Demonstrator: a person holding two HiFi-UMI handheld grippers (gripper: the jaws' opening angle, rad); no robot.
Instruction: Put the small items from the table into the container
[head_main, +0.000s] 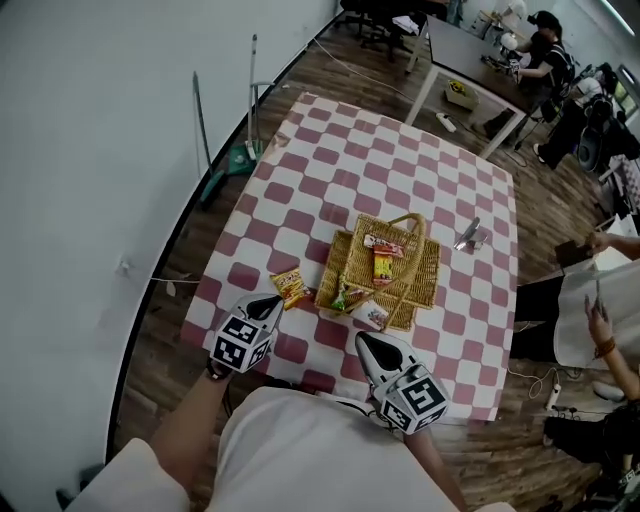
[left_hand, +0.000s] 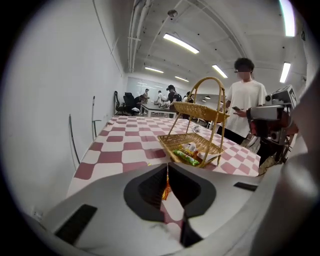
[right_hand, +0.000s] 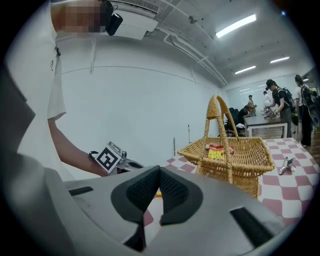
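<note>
Left claw (left_hand: 167, 169) is clenched to a thin slit with nothing in it, poised over the near left of the desk (head_main: 330, 160). Just beyond its tips an orange snack packet (head_main: 290, 287) lies flat on the checked cloth, just left of the basket (head_main: 430, 272). Right claw (right_hand: 159, 171) is clenched too and empty, at the desk's near edge by the basket. Several packets lie inside the basket. To its right, apart from it, sits a small silver object (head_main: 471, 237).

A snack packet (head_main: 290, 287) lies on the checkered table (head_main: 400, 160) between left gripper (head_main: 268, 305) and basket (head_main: 350, 262).
</note>
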